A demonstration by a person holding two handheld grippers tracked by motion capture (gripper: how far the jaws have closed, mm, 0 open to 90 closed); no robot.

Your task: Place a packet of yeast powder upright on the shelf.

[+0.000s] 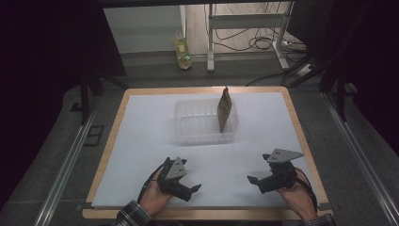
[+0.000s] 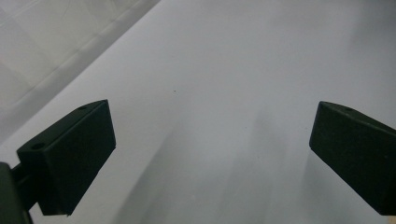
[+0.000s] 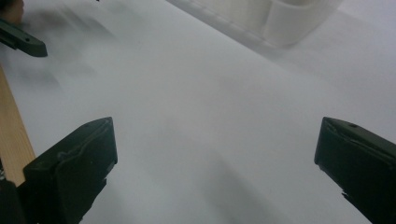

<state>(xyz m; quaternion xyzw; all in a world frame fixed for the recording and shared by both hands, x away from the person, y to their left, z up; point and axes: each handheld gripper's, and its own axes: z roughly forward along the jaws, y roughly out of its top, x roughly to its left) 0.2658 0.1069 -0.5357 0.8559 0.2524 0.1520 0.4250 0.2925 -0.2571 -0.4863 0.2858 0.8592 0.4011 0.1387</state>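
We held the left gripper [image 1: 189, 184] and right gripper [image 1: 257, 180] gaping, empty; the brown packet [image 1: 224, 110] half hid behind the tub's [image 1: 200, 133] cloudy wall

White sheet, black grippers, brown packet.

The table [image 1: 111, 141] has a pale wood edge under a white sheet [image 1: 146, 136]. The tub [image 1: 188, 123] is clear, milky white with faint ribs. The packet [image 1: 224, 111] in it is mottled brown and olive. Both the left gripper [image 1: 188, 184] and the right gripper [image 1: 259, 179] are black with grey plates. The sleeves [image 1: 131, 214] are dark plaid. The bottle [image 1: 182, 51] behind is yellow-green.
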